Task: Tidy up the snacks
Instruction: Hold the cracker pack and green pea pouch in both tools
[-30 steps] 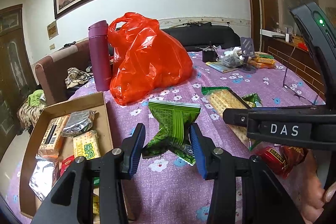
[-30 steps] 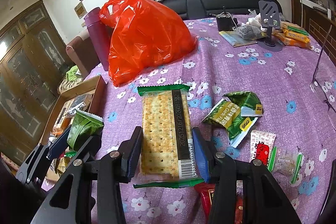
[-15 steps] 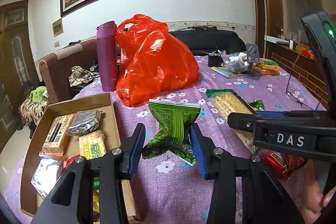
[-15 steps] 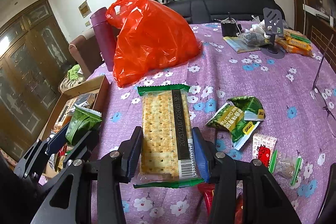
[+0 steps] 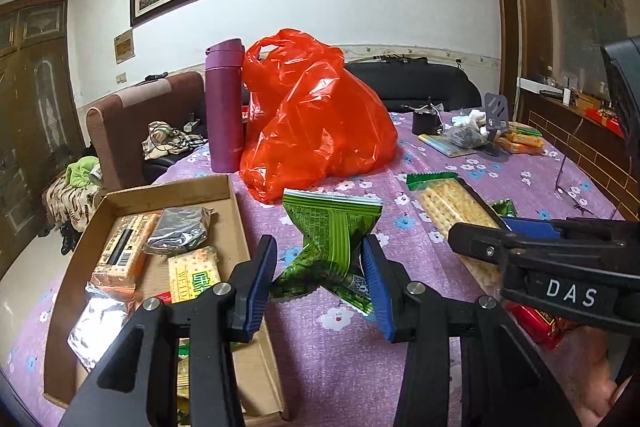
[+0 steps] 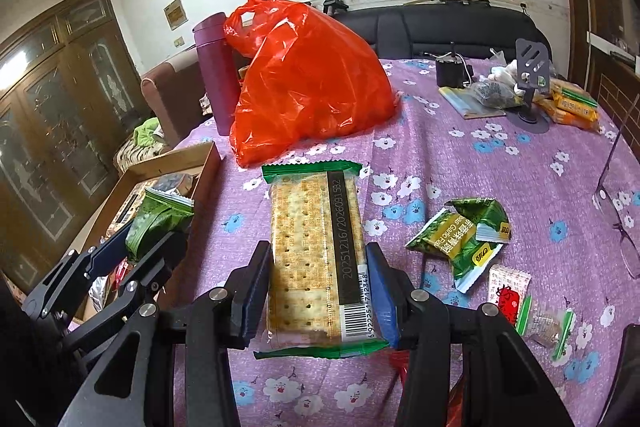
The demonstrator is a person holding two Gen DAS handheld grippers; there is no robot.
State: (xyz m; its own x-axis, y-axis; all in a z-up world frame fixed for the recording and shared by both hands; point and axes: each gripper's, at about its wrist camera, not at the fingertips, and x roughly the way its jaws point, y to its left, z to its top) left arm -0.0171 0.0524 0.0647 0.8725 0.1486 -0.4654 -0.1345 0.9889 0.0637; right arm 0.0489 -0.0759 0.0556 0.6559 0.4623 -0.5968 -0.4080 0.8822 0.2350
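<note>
Left wrist view: left gripper (image 5: 320, 277) clamps green snack packet (image 5: 330, 241) just right of cardboard box (image 5: 240, 227); box's near end hidden behind gripper.

Right wrist view: right gripper (image 6: 318, 283) grips cracker pack (image 6: 316, 247) above purple tablecloth (image 6: 460, 155); red wrapper (image 6: 400, 361) below mostly hidden.

White letters "DAS" on black body of right gripper (image 5: 532, 239), right side of left wrist view. Cracker pack (image 6: 318, 255) held between fingers in right wrist view: black strip along pack reads "20251216/20260915", last digits unclear; barcode at near end with digits "6 922251 712348", partly hidden. Green snack packet (image 6: 460, 237) on purple tablecloth, right of cracker pack: upside-down words "Garlic Fla...", rest hidden. Yellow packet (image 5: 195, 277) in cardboard box (image 5: 224, 195), left: green letters "WEID...", partly hidden.
</note>
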